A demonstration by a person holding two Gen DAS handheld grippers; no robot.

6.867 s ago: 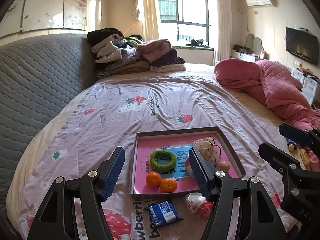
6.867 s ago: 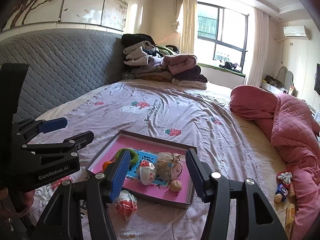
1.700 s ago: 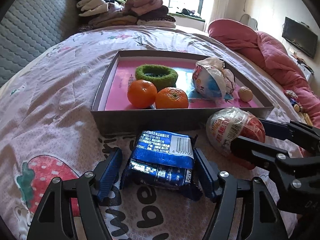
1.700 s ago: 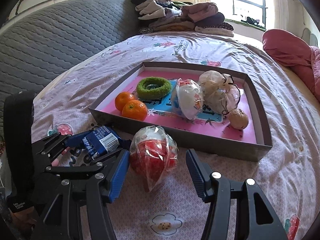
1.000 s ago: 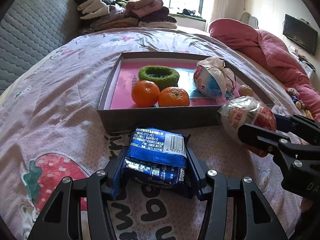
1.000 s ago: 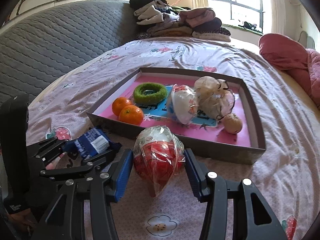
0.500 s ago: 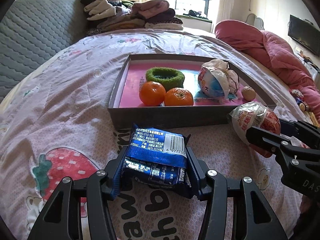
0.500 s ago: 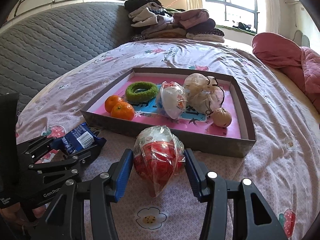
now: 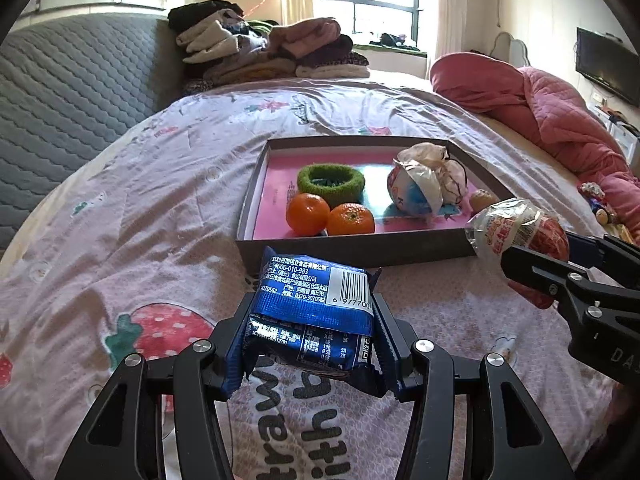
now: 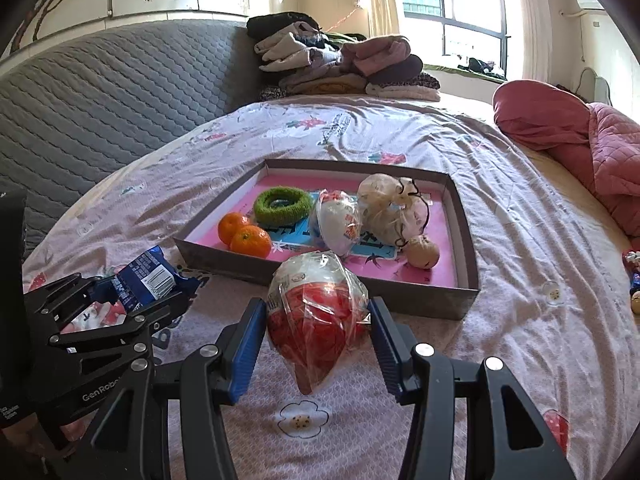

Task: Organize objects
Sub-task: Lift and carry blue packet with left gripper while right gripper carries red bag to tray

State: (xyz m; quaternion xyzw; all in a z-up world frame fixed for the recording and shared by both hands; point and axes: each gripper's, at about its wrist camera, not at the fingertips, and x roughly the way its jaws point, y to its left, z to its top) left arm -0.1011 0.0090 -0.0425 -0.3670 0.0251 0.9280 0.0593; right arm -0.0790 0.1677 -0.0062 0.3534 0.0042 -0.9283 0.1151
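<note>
My left gripper (image 9: 310,344) is shut on a blue snack packet (image 9: 312,312), held just above the bedsheet in front of the grey tray (image 9: 360,246). My right gripper (image 10: 316,340) is shut on a red and white egg-shaped packet wrapped in clear plastic (image 10: 316,312), also lifted near the tray's front wall (image 10: 320,284). Each gripper shows in the other's view, the left (image 10: 120,300) with its blue snack packet (image 10: 146,276) and the right (image 9: 560,264) with its egg-shaped packet (image 9: 516,228). Inside the pink-lined tray lie two oranges (image 9: 330,216), a green ring (image 9: 330,184), a wrapped egg (image 9: 414,196), a mesh bag (image 10: 394,208) and a small round nut (image 10: 422,256).
A grey quilted headboard (image 9: 68,92) runs along the left. A stack of folded clothes (image 9: 264,50) lies at the far end of the bed. A pink quilt (image 9: 552,116) is heaped on the right, with small toys (image 10: 634,276) beside it.
Both grippers have risen and drawn back a little with their packets, so the tray looks smaller and farther. The grips are unchanged.
</note>
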